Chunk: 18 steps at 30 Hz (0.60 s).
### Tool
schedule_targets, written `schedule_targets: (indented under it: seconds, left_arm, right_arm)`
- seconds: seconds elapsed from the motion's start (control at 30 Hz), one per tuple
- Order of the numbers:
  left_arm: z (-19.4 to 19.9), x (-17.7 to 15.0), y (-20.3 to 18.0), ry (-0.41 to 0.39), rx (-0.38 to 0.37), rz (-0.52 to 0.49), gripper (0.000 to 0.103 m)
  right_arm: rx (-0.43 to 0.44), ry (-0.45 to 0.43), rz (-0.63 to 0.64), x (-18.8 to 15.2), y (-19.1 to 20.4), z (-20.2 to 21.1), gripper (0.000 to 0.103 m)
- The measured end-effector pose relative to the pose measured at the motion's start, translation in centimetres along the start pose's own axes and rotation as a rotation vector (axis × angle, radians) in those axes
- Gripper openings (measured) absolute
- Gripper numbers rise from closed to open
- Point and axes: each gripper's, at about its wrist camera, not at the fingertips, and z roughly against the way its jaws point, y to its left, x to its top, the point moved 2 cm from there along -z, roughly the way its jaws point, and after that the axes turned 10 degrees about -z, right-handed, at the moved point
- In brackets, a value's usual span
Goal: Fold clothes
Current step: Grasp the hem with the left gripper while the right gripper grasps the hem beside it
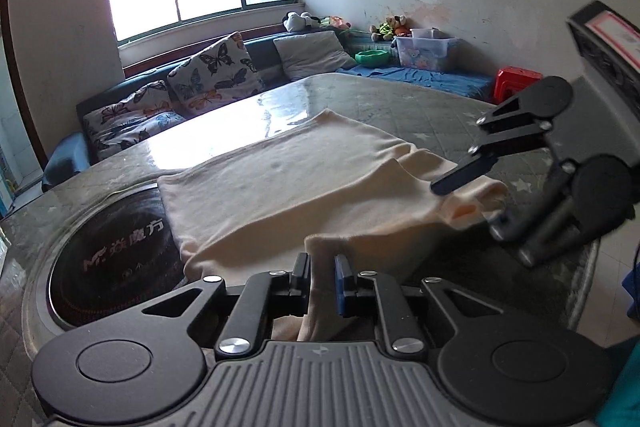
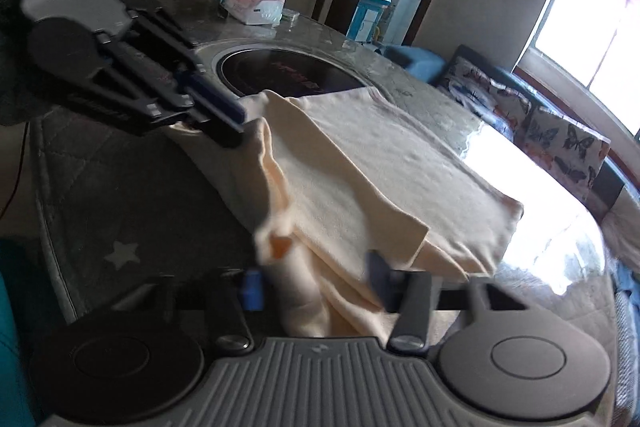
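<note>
left gripper [image 1: 322, 273] was clamped on a fold of the cream garment [image 1: 288, 179] at its near edge, cloth bunched up between the two fingers. right gripper [image 2: 316, 279] had a thick wad of the same garment sitting between its jaws, but that shot was blurred and i couldn't tell whether the pads were actually pressing on it. the garment itself lay spread across the glossy round table [image 1: 400, 95], one corner hanging over the black induction hob [image 1: 116, 239] set into the tabletop. nothing stood between the grippers and the cloth. a tissue pack [image 2: 256, 3] sat well apart at the table's far side. behind the table ran a sofa with butterfly cushions [image 1: 212, 71]. further along, a clear storage bin [image 1: 424, 49] held something patterned i couldn't make out, with a green bowl [image 1: 372, 57] beside it and a red stool [image 1: 516, 81] near the wall.
</note>
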Motion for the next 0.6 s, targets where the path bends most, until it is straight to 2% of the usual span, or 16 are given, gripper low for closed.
schedule_targets:
  seconds: [0.07,0.13,0.2,0.37,0.4,0.5,0.6]
  left_arm:
    - [0.6,-0.4,-0.2,0.002,-0.008,-0.011,0.016]
    - [0.9,-0.9,-0.6,0.009,0.003,-0.055,0.029]
    - [1.2,-1.4,-1.2,0.018,0.019,-0.105,0.038]
    - [0.9,-2.4,-1.6,0.044,0.075,-0.196,0.038]
    - [0.7,-2.4,-1.6,0.051,0.084,-0.204,0.037]
    - [0.4,-2.7,-1.3,0.049,0.097,-0.217,0.014]
    - [0.9,-2.4,-1.4,0.02,0.09,-0.215,0.006]
  right_arm:
    - [0.007,-0.006,-0.021,0.1,-0.4,0.1,0.035]
    - [0.02,-0.004,-0.043,0.3,-0.7,0.2,0.024]
    - [0.029,-0.008,-0.069,0.5,-1.1,0.3,0.02]
    - [0.046,-0.01,-0.11,0.8,-1.5,0.3,0.01]
    - [0.045,-0.014,-0.116,0.8,-1.5,0.4,0.009]
    - [0.043,-0.03,-0.136,0.8,-1.5,0.8,0.007]
    - [0.039,-0.053,-0.153,0.8,-1.4,1.3,0.006]
